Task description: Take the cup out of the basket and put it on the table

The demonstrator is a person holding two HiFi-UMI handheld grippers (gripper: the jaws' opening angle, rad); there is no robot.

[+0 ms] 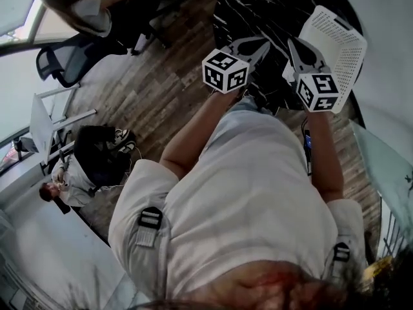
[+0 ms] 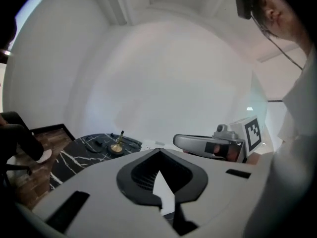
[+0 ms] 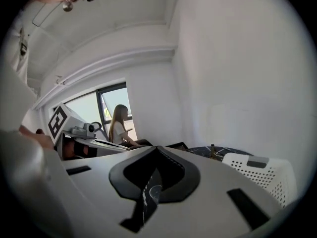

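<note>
Where brown wood-plank floor (image 1: 161,89) meets a black, white-veined marble table (image 1: 258,8), shows, left to right: grey left gripper (image 1: 263,44), jaws pressed together, empty; grey right gripper (image 1: 293,48), jaws pressed together, empty; white perforated plastic basket (image 1: 339,41) just beside it. Cup not discernible.
</note>
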